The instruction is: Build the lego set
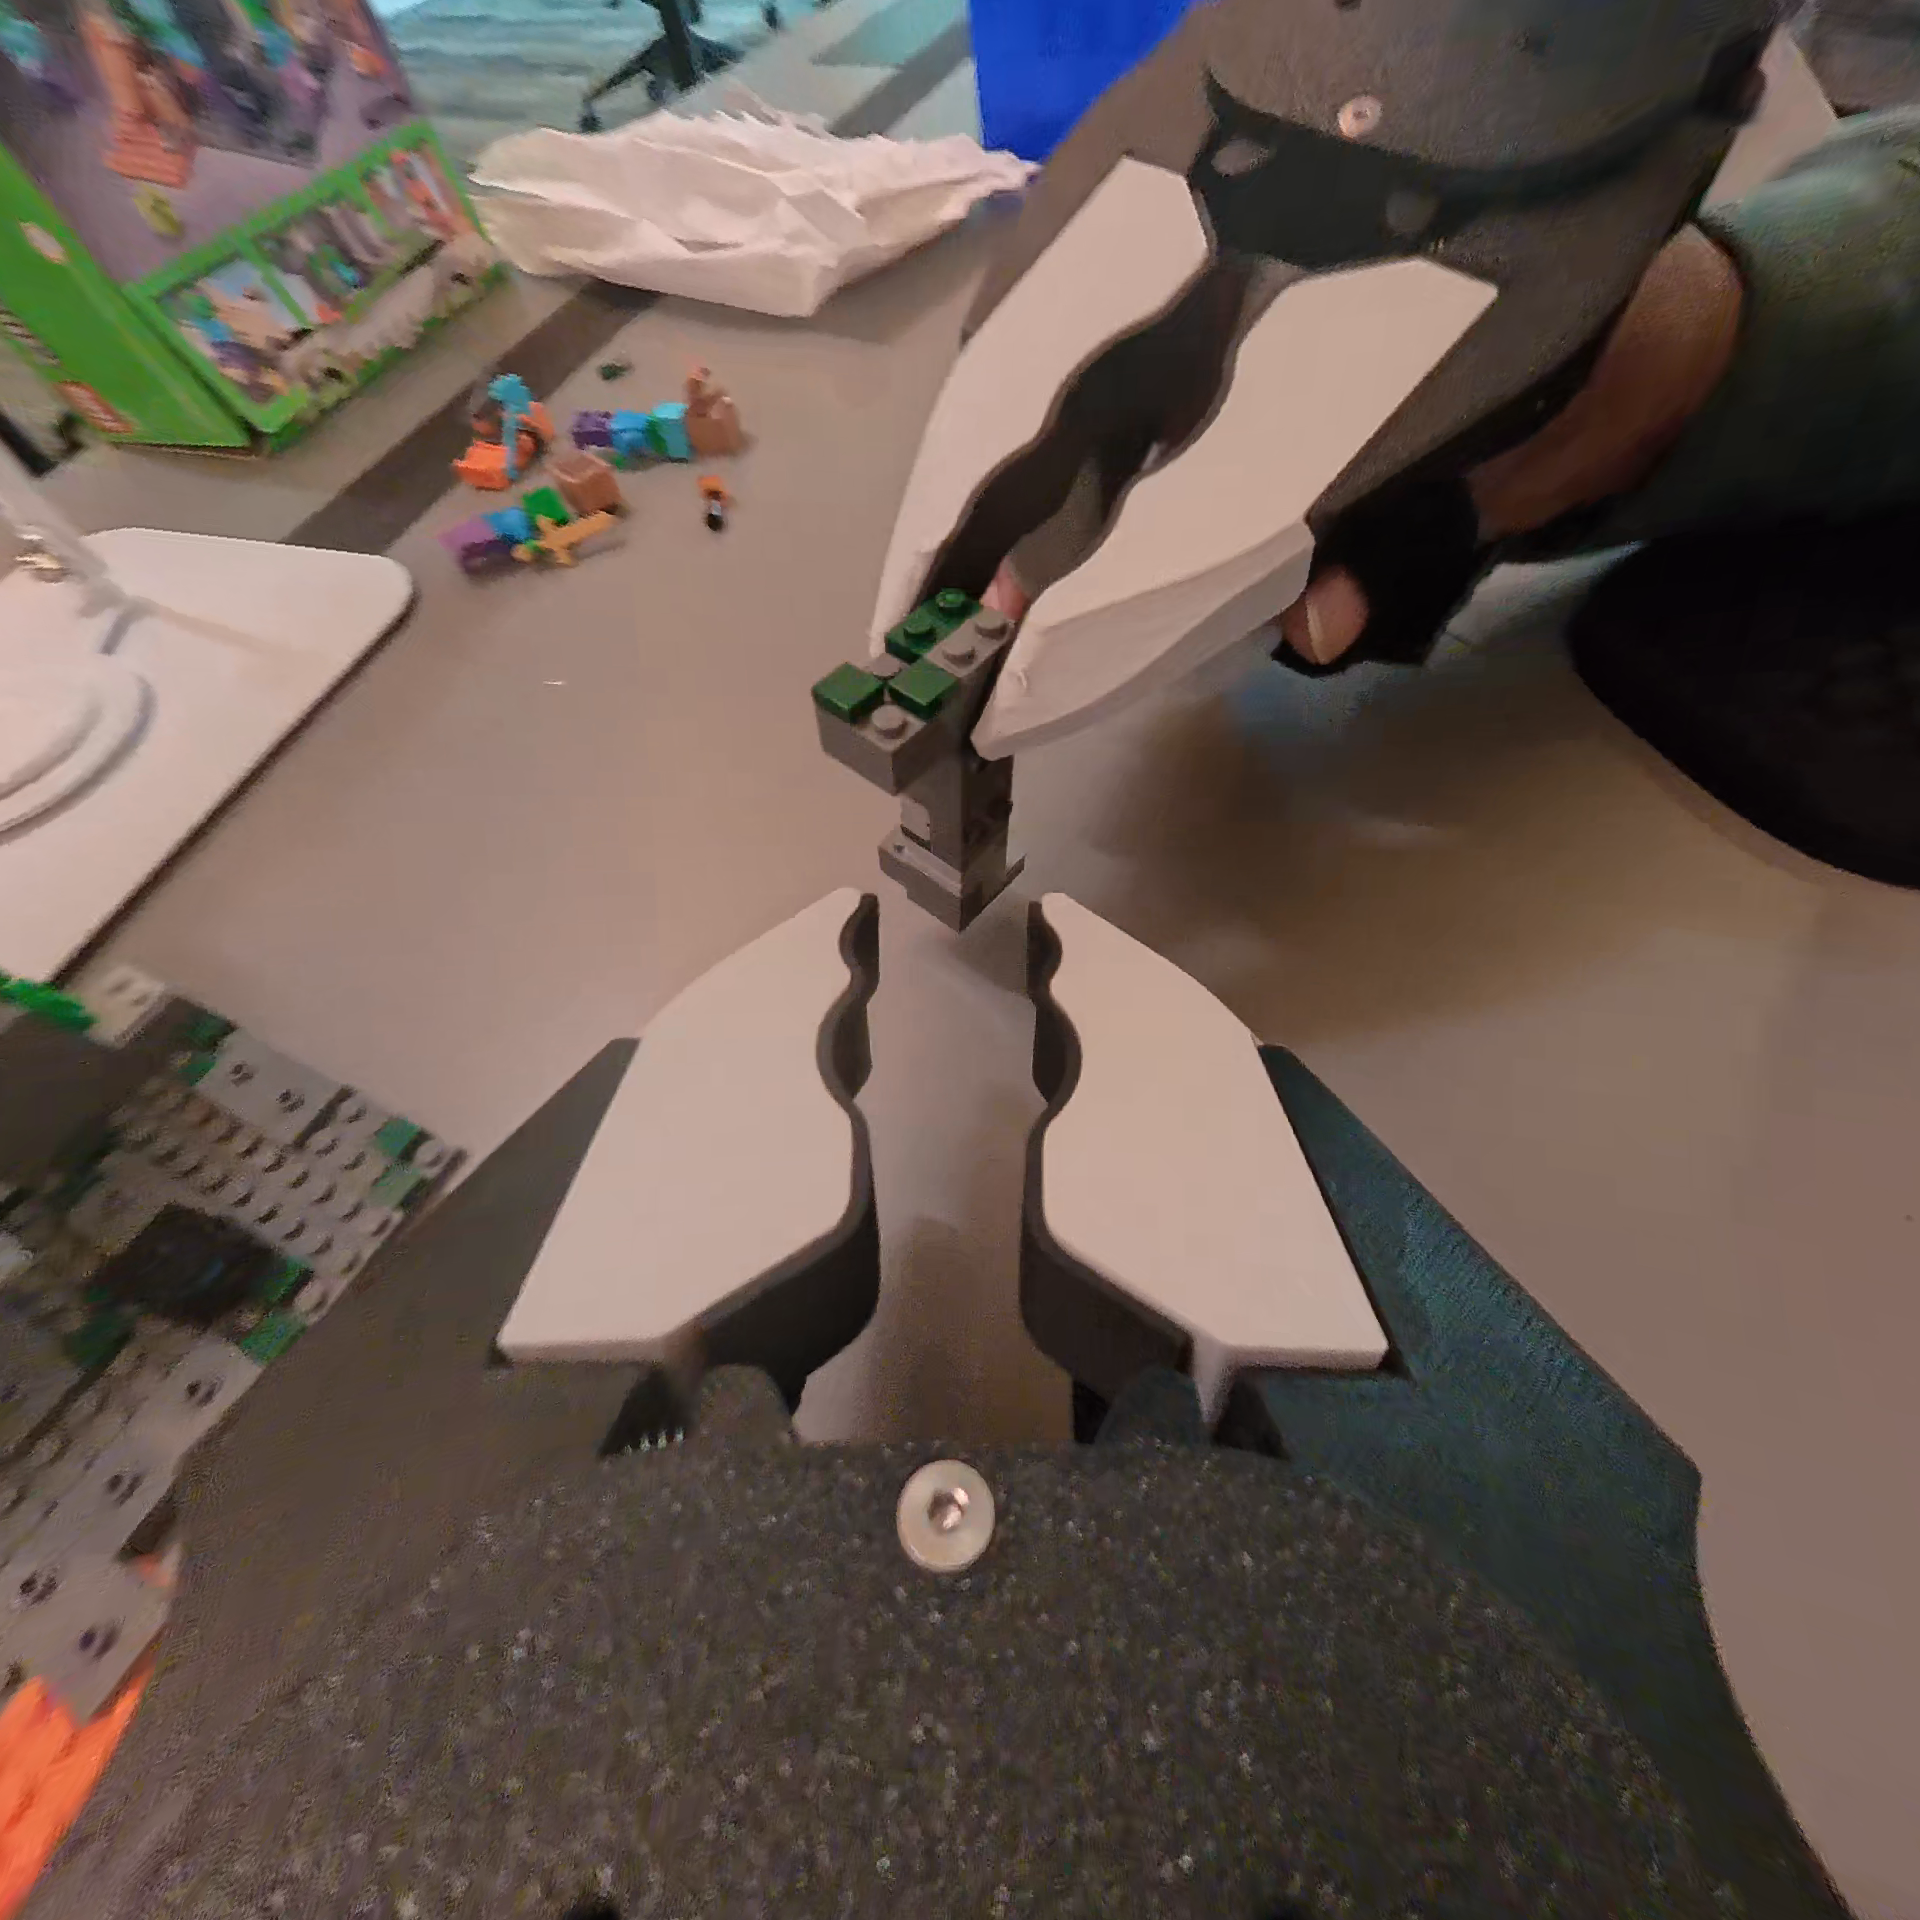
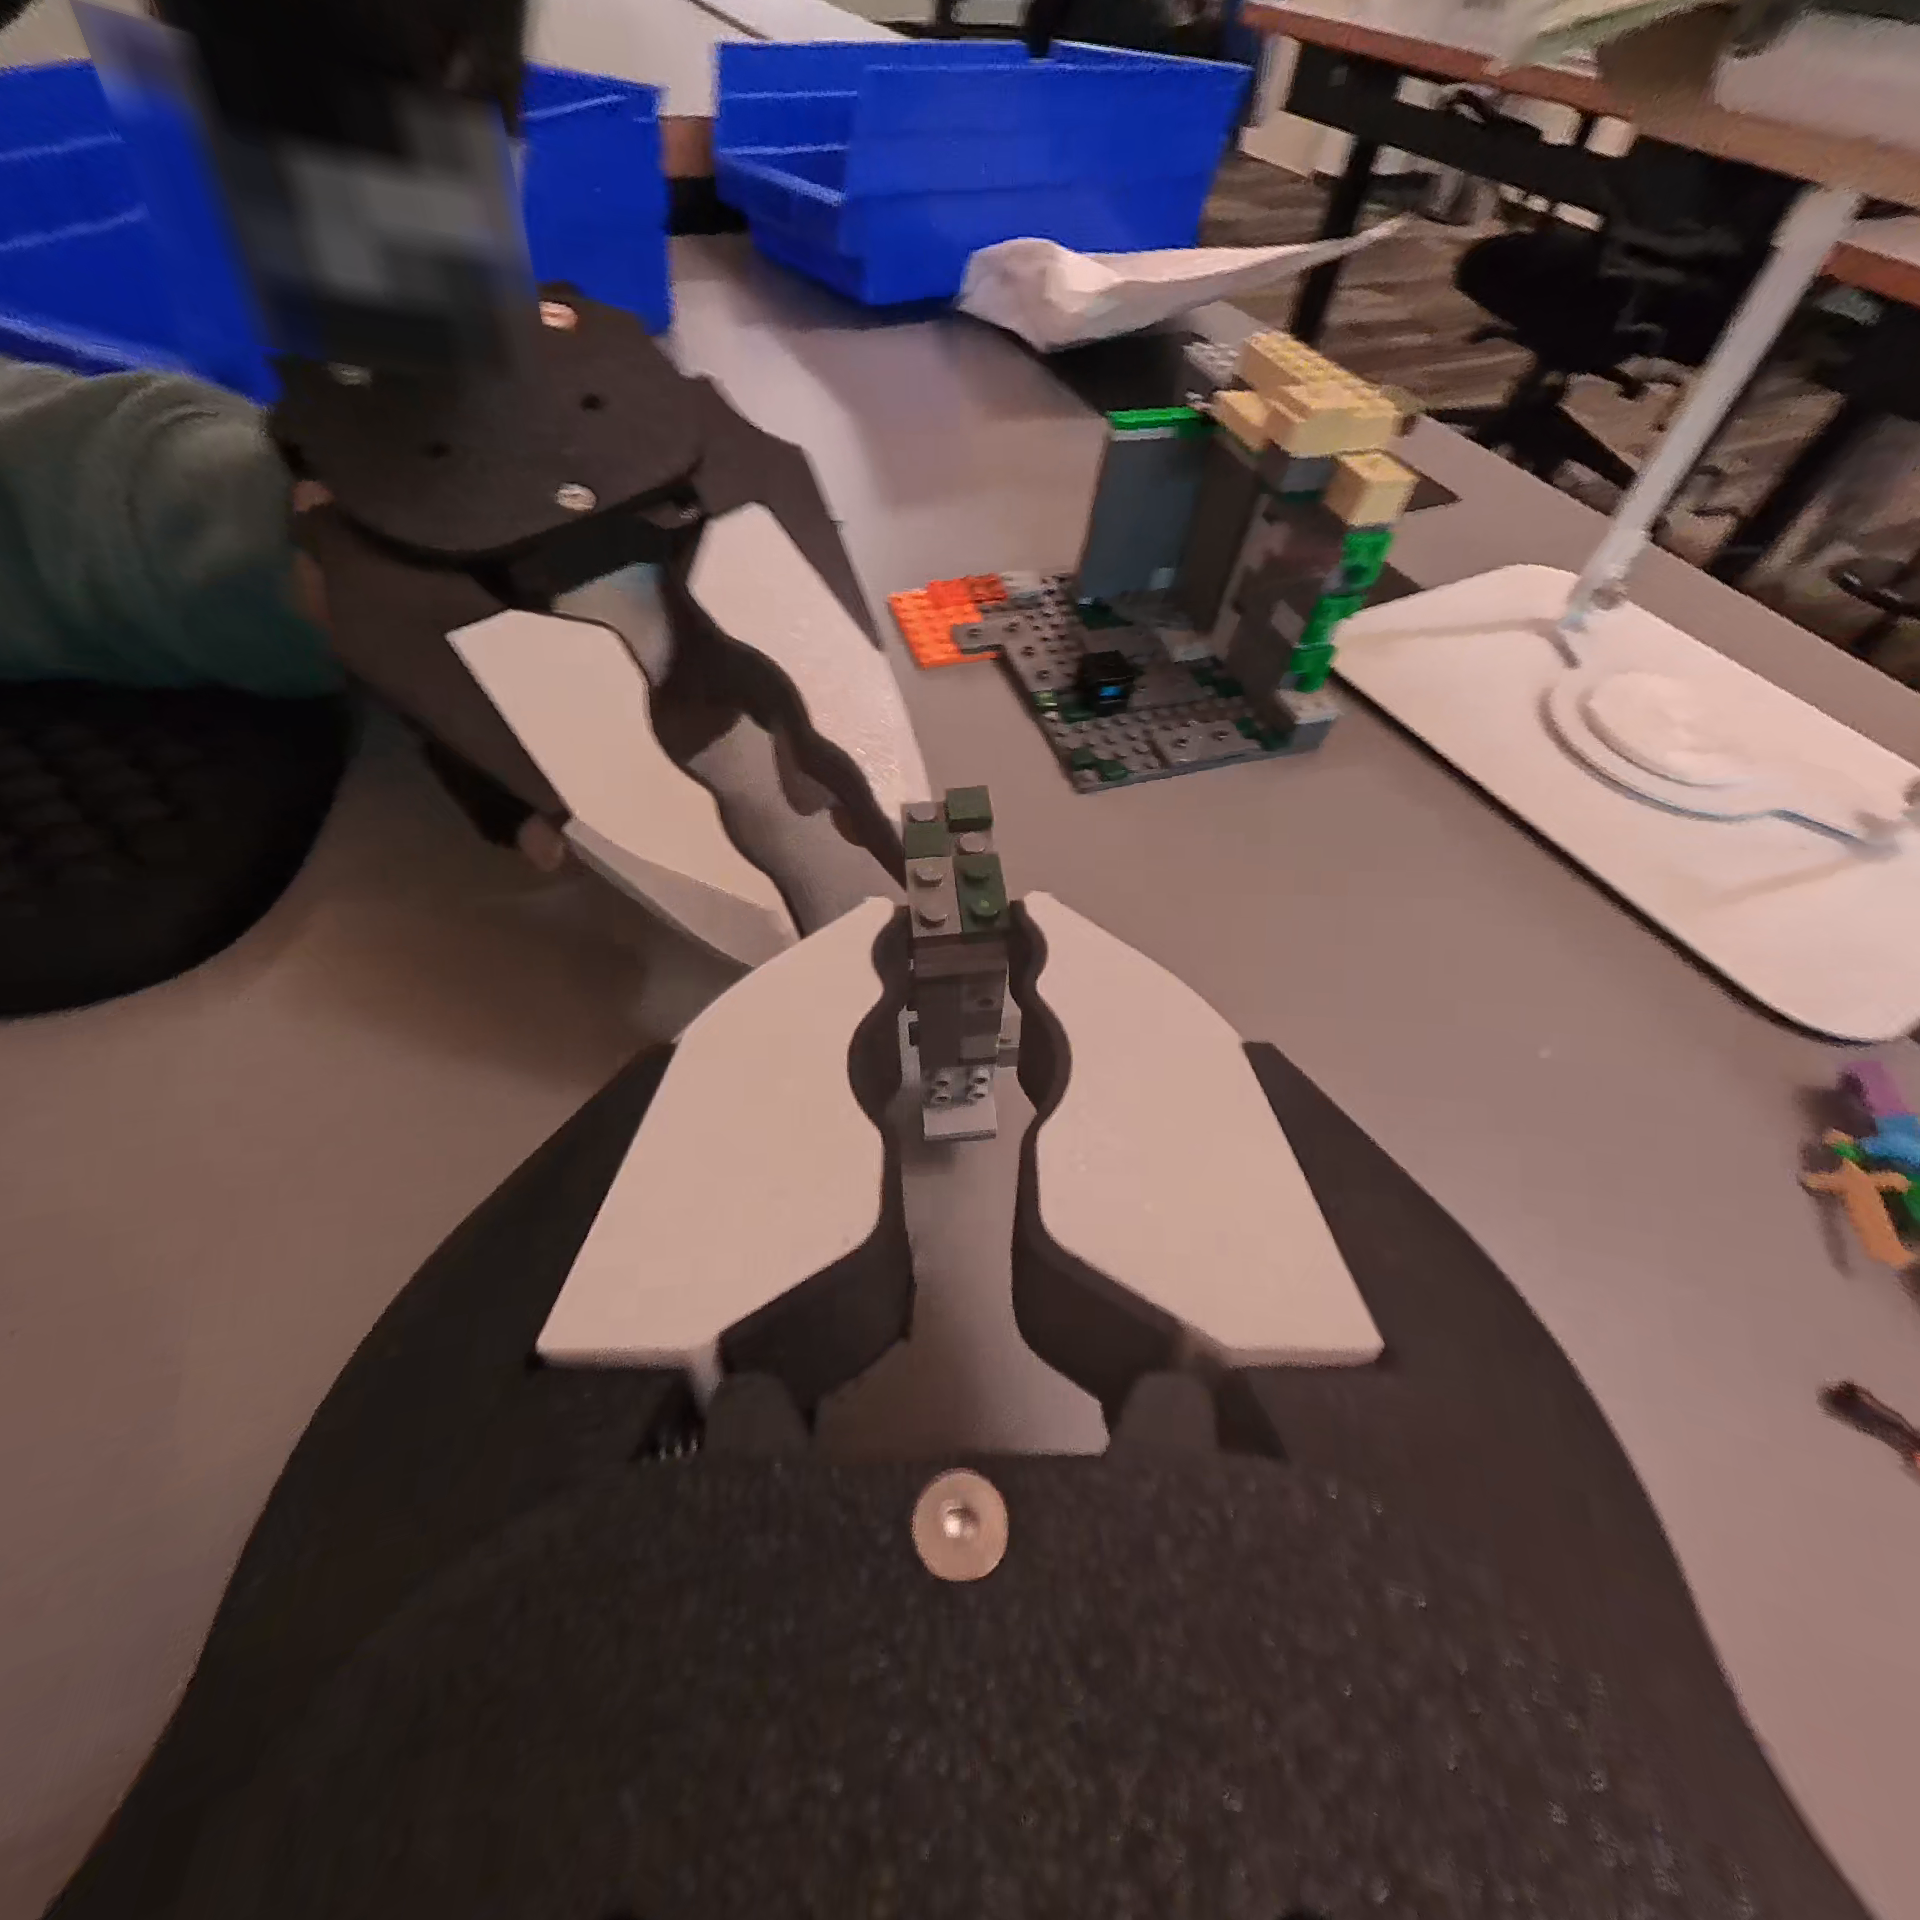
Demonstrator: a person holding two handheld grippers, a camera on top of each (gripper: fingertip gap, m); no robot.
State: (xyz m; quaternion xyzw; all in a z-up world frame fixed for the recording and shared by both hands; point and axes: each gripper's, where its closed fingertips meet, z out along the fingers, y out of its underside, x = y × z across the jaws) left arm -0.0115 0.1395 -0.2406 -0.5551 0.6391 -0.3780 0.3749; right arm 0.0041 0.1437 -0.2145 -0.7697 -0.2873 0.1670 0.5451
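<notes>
My right gripper is shut on a small grey pillar with dark green tiles on top and holds it upright above the grey table. In the left wrist view the right gripper comes in from the upper right with the pillar hanging from its tips. My left gripper is open and empty, with its fingertips on either side of the pillar's lower end, close to it. The left gripper also shows in the right wrist view. The main build, grey walls with tan and green bricks on a studded baseplate, stands behind.
A lego box and a white paper bag lie at the back. Loose minifigure parts are scattered on the table. A white lamp base sits beside the build. Blue bins stand at the far edge.
</notes>
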